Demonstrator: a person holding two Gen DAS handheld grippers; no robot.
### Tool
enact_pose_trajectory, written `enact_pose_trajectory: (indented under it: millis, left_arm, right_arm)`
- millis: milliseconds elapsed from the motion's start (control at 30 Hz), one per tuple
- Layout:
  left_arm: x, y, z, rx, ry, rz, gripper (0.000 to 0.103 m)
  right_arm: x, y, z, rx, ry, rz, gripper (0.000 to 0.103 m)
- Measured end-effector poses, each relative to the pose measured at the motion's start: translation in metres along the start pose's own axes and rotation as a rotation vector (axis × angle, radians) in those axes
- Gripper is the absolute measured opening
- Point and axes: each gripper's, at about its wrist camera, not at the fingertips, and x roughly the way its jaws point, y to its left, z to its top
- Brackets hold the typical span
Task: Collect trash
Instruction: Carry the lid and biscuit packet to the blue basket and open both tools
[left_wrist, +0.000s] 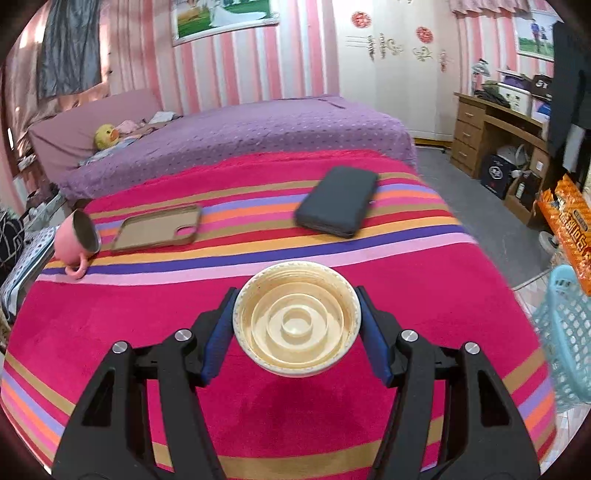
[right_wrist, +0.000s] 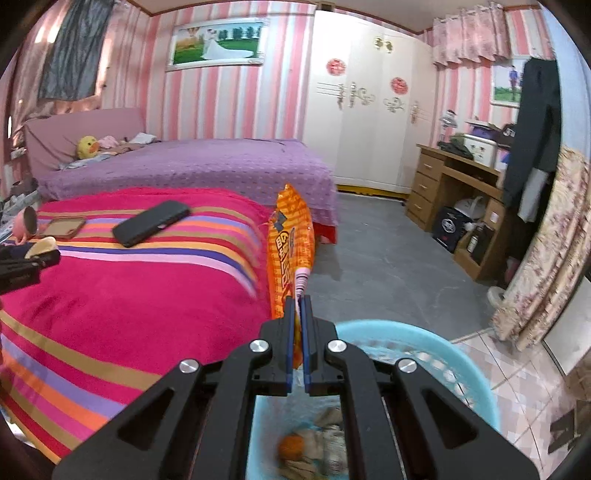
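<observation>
Above the blue basket (right_wrist: 476, 373), right gripper (right_wrist: 297, 301) pinches orange wrapper (right_wrist: 291, 236).

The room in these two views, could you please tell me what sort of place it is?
Most likely a home bedroom: a bed with a purple cover, a white wardrobe against the striped wall, and a wooden desk beside it.

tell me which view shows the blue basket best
The right wrist view: the blue basket sits just below the right tongs, its rim and the trash inside visible. The left wrist view catches only a slice of its mesh wall at the right edge.
</observation>
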Motion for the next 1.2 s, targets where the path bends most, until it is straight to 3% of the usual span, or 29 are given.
enact_pose_trajectory:
  millis: [200,500,800,1067,1200]
  left_arm:
    - [-0.010,-0.049,0.003,0.053,-0.023,-0.051,0.060]
    - [-0.022,-0.153,-0.005,0.130,-0.014,-0.195,0.060]
    - [-0.040,-0.255,-0.028,0.242,-0.037,-0.301,0.060]
    - [-0.040,-0.297,-0.030,0.259,-0.006,-0.350,0.062]
    - [-0.039,-0.294,-0.025,0.248,-0.026,-0.336,0.079]
  right_arm:
    - [-0.003,-0.046,-0.013,0.044,0.019,-0.044,0.003]
    - [-0.002,-0.096,-0.041,0.047,0.097,-0.125,0.003]
    - [-0.012,-0.139,-0.062,0.124,0.096,-0.120,0.003]
    - [-0.012,-0.144,-0.070,0.156,0.090,-0.094,0.003]
    - [-0.011,-0.141,-0.069,0.153,0.091,-0.082,0.003]
